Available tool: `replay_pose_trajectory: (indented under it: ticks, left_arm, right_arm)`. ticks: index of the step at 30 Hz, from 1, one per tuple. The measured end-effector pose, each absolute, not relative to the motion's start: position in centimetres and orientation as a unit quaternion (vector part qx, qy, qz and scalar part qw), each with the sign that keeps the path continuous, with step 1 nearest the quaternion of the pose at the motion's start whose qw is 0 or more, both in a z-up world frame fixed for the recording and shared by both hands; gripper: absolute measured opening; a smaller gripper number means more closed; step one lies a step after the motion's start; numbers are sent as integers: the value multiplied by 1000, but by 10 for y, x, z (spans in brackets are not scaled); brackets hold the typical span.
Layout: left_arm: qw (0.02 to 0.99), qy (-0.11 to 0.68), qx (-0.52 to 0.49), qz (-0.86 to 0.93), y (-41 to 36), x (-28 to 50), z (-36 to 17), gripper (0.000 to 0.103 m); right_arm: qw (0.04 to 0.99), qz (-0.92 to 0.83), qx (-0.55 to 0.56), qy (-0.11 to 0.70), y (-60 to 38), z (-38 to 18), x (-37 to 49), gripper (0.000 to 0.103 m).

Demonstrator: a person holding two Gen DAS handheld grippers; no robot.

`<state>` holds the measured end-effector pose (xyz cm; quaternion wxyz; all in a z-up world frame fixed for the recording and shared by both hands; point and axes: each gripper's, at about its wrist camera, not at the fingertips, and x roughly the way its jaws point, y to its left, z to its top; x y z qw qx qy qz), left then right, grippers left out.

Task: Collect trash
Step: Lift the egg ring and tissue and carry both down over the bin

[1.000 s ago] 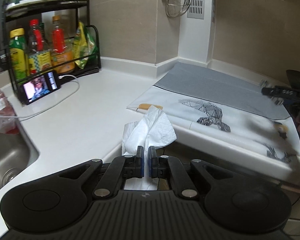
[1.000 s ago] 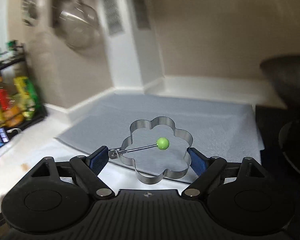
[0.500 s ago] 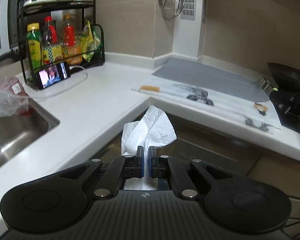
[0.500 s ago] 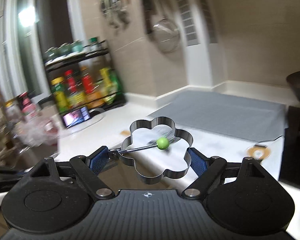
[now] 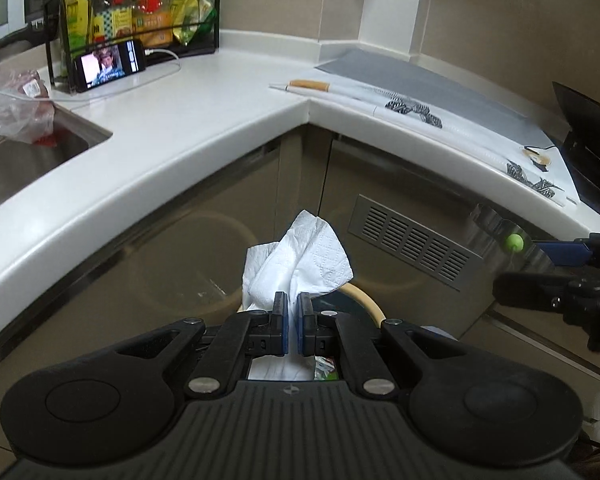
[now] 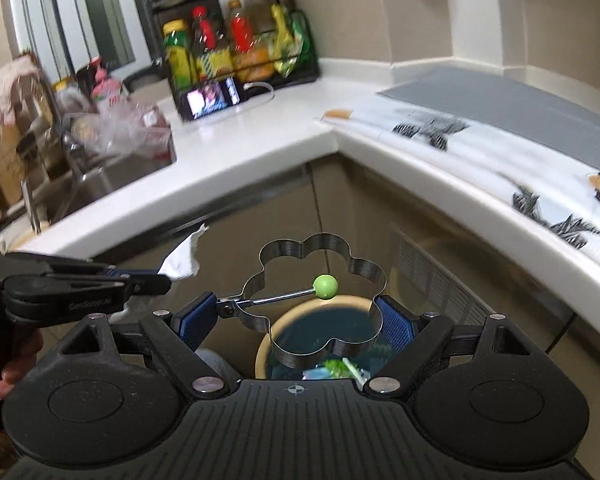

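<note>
Left gripper [image 5: 293,322]: jaws pinched nearly together on a crumpled white paper tissue [image 5: 300,258], which sticks up above the blue pads and also hangs below them. Right gripper [image 6: 296,316]: jaws spread wide, with the blue pads pressing on opposite sides of a flower-shaped metal ring mould [image 6: 314,300]; its thin wire handle ends in a green ball [image 6: 325,286] lying across the opening. Both grippers hang in front of the corner cabinet, below the edge of the white countertop [image 5: 172,132]. Directly beneath them stands a round bin [image 6: 284,334] with a cream rim and dark interior; scraps, some green and white, are visible inside it. In the left wrist view only an arc of that rim shows beside the tissue. The right wrist view shows the left gripper at left, tissue projecting from its tip, with part of a hand [image 6: 8,364] on its grip. On the countertop: a phone [image 5: 110,65] with a lit screen propped against a black bottle rack [image 5: 140,8], a printed white sheet [image 5: 420,112], and a grey mat [image 5: 420,84] behind it. A sink [image 5: 16,160] lies at far left.
</note>
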<state>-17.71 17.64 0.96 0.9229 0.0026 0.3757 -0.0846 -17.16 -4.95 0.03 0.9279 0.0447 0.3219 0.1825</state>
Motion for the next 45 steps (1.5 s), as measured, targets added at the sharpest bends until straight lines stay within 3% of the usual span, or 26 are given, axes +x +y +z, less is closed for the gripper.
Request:
replay_pose_trajectory:
  ticks: [9,20,25,39,45]
  left_arm:
    - [936,345,9,-72,193,-179,40,4]
    - [962,256,76,-60,219,-178,147,4]
    - [961,260,63,-74,213,-173,143,4]
    - [935,345,46,-72,174,-139,27,4]
    - [920,383,44,-66,166,-122,-14,4]
  right_arm:
    - [933,172,42,315,-57,8,-165,87]
    - [953,200,36,225,-97,122,-164,87]
    - [960,210,7,186,-97,150,-167,87]
    - [940,166,10,299,-50,10,-130,87]
    - [930,156,-22,332,-36,-26,-118,87]
